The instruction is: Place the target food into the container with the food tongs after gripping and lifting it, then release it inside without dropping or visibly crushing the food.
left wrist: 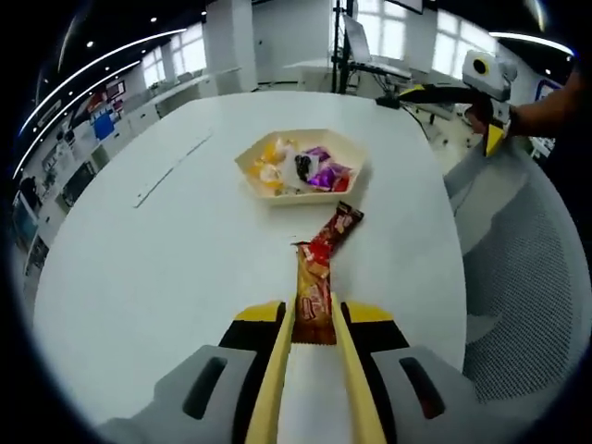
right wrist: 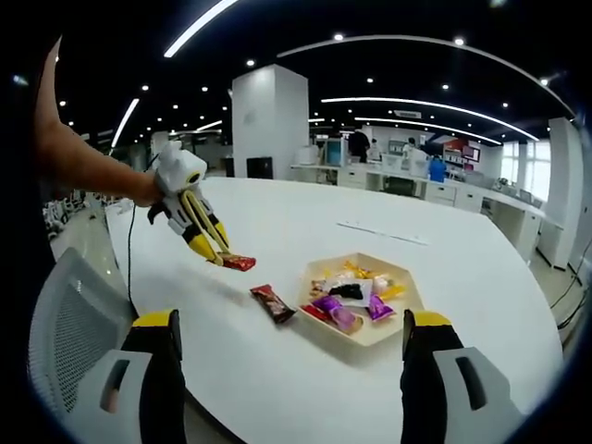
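Gripping: my left gripper (left wrist: 314, 319) clamps a snack bar (left wrist: 313, 294) above the white table (left wrist: 157, 250).
Right gripper (right wrist: 291, 338): jaws wide apart.
Tray (right wrist: 363, 336): holds wrapped snacks; second bar (right wrist: 273, 302) beside it.
Room: open office, ceiling strip lights.
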### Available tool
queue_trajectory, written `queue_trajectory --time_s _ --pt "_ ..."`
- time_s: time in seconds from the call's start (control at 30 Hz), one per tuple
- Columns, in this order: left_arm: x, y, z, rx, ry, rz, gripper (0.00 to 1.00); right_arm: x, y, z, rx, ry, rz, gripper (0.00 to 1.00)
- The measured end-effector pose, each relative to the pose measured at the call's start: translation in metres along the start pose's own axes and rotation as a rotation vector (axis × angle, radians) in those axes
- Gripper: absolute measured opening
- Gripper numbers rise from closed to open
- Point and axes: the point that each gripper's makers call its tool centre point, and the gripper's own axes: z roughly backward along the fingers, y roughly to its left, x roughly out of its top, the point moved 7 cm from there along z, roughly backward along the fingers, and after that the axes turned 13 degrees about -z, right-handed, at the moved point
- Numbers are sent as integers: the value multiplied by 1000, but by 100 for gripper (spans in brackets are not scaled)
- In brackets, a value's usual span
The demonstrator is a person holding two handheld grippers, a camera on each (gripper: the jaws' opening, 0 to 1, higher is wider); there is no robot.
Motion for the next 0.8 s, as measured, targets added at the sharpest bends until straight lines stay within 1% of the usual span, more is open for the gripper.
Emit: queue_trajectory --time_s 0.07,0.13,0.2,0.23,0.27,0.37,0.5,0.67,0.8 --pt "8 5 7 -9 -9 -7 20 0 0 0 -2 2 7 98" --pt "11 11 12 -11 -5 -18 20 -1 0 0 0 5 13 99" --pt "15 17 19 -21 4 -47 20 -1 1 0 4 9 23 99" --pt "17 21 24 -20 18 -67 20 -1 1 0 8 14 29 99" --pt "18 23 27 -26 22 -80 20 -1 3 0 22 10 39 99" --pt "23 36 39 -26 27 -91 20 -2 3 -1 26 17 42 99" --pt "31 45 52 -24 27 -97 20 -2 3 -1 27 13 37 99" --pt "39 47 56 -17 18 -99 20 0 3 0 23 1 25 99" --pt "43 48 54 -15 12 -102 20 1 2 0 24 -3 14 99"
